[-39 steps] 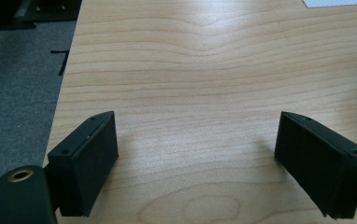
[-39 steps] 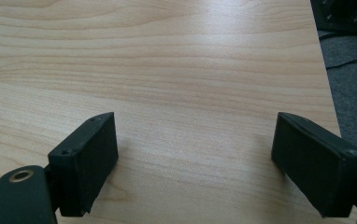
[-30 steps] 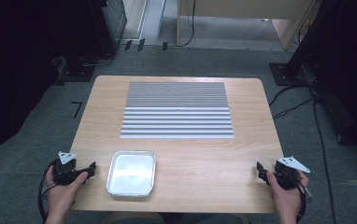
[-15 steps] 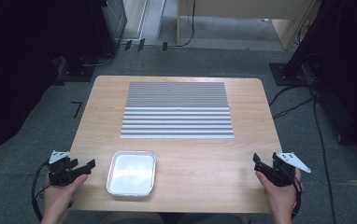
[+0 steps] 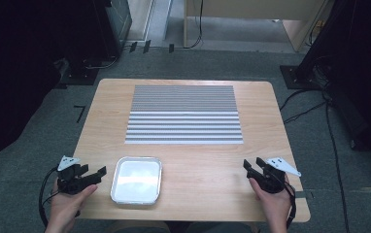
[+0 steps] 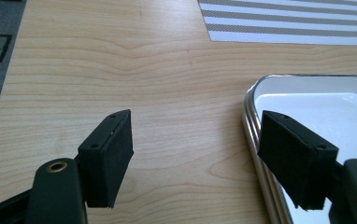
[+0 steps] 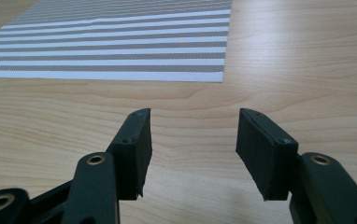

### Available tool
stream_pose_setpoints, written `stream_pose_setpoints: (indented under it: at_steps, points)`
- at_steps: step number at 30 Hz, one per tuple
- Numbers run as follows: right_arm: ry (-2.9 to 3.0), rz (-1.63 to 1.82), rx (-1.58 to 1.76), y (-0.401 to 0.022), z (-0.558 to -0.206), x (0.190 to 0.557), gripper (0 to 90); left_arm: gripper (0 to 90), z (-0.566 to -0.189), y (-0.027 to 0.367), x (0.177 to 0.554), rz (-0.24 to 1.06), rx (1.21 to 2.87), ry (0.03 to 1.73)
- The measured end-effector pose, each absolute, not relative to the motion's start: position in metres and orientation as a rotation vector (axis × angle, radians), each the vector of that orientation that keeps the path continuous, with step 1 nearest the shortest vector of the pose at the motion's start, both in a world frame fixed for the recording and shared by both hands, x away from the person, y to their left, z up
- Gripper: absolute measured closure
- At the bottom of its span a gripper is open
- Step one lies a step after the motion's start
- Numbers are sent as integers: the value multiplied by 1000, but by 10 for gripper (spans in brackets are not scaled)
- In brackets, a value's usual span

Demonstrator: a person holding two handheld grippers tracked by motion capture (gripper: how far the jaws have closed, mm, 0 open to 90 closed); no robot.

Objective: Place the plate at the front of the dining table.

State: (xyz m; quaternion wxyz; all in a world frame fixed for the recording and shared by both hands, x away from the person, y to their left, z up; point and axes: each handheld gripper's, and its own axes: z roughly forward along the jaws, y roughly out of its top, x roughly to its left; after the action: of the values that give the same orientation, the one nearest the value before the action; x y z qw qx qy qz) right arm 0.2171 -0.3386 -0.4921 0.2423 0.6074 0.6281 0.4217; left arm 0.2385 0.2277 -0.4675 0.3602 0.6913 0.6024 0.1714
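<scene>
White tray [image 5: 136,179] is sitting on the tabletop [image 5: 208,165] near its front edge; the left hand-held gripper [image 5: 97,173], just beside it, is staying released and empty; the right hand-held gripper [image 5: 252,163], well apart, is narrowing its jaws on nothing while moving inward, probably preparing an approach.
</scene>
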Motion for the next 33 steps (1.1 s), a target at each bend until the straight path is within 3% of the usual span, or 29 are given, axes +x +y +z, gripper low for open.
stream_pose_setpoints:
  at_steps: [3, 12, 15, 16, 17, 20, 22, 26, 30, 33]
  points:
    - [1723, 1141, 1648, -330, -491, 217, 484, 329, -466, 227, 235, 434, 1777, 1538]
    - [1708, 1153, 1669, -311, -487, 221, 465, 368, -468, 224, 234, 370, 1787, 1504]
    - [1757, 1148, 1651, -298, -487, 223, 421, 351, -465, 224, 233, 344, 1775, 1445]
    - [1791, 1127, 1667, -289, -486, 224, 303, 343, -462, 224, 233, 337, 1762, 1434]
    - [1802, 1110, 1685, -284, -485, 225, 286, 345, -462, 225, 233, 334, 1757, 1439]
    - [1836, 1125, 1679, -273, -484, 224, 299, 374, -461, 225, 233, 332, 1756, 1448]
    - [1859, 1114, 1654, -261, -484, 224, 305, 452, -461, 224, 233, 325, 1764, 1451]
    - [1865, 1128, 1632, -240, -483, 223, 353, 456, -462, 222, 233, 306, 1777, 1437]
    - [1851, 1177, 1643, -225, -483, 225, 435, 491, -462, 219, 232, 288, 1788, 1428]
    - [1863, 1207, 1651, -211, -485, 227, 500, 571, -465, 217, 232, 288, 1811, 1438]
